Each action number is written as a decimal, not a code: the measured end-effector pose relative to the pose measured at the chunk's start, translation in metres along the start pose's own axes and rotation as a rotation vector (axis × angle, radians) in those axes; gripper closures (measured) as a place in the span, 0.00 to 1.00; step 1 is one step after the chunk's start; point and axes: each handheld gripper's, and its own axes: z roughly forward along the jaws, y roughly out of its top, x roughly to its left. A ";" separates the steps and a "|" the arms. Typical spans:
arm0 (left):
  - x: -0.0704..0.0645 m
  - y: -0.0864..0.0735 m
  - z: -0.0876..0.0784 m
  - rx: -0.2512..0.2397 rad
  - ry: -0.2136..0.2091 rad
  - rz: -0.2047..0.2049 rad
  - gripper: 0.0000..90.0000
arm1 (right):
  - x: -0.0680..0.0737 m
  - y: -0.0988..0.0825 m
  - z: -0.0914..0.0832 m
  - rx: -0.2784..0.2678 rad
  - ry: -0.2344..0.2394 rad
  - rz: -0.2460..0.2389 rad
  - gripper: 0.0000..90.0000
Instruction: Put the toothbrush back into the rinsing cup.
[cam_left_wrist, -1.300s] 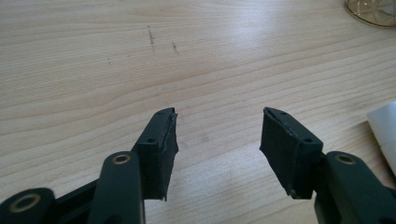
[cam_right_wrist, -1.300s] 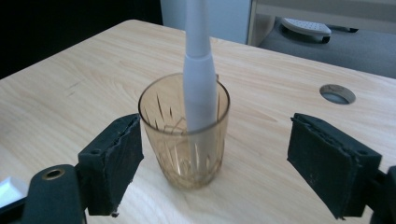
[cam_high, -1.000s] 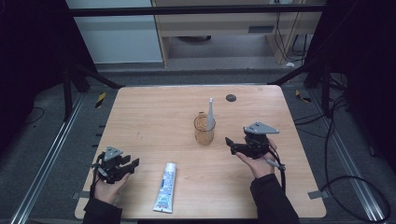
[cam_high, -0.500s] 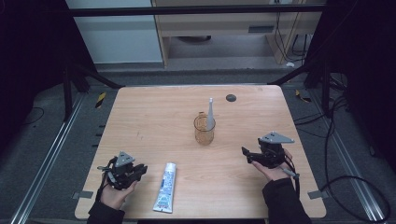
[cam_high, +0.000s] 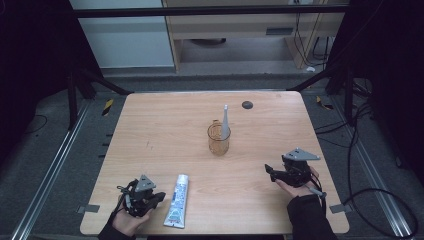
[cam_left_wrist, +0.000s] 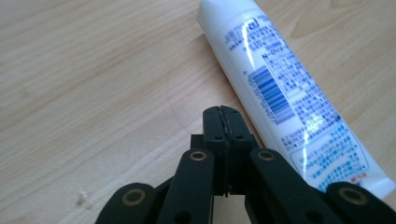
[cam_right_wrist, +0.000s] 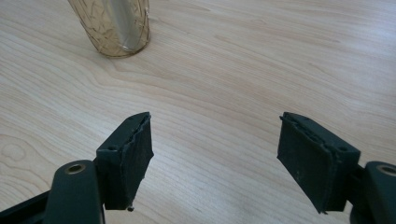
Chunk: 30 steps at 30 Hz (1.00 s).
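With its jaws pressed flat together on nothing, my left gripper (cam_left_wrist: 223, 122) sits low over the wooden table (cam_high: 165, 130) near the front edge, and the white toothpaste tube (cam_left_wrist: 285, 93) lies just beside it on its right, not touching the pads. My right gripper (cam_right_wrist: 215, 154) stands wide apart over bare wood at the table's right side, its jaws having just eased inward with nothing between them. Farther out, the amber glass (cam_high: 219, 138) stands upright mid-table with a white tube (cam_high: 225, 121) leaning inside, well apart from both grippers.
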 end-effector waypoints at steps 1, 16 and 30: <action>-0.001 0.000 0.001 0.009 -0.008 0.004 0.99 | -0.001 -0.001 -0.001 0.000 -0.003 0.001 0.29; -0.018 -0.003 0.005 0.042 -0.049 0.055 1.00 | -0.007 -0.011 -0.007 0.006 -0.023 0.030 0.28; -0.034 0.003 0.014 0.034 -0.089 0.089 1.00 | -0.010 -0.015 -0.006 0.011 -0.034 0.034 0.26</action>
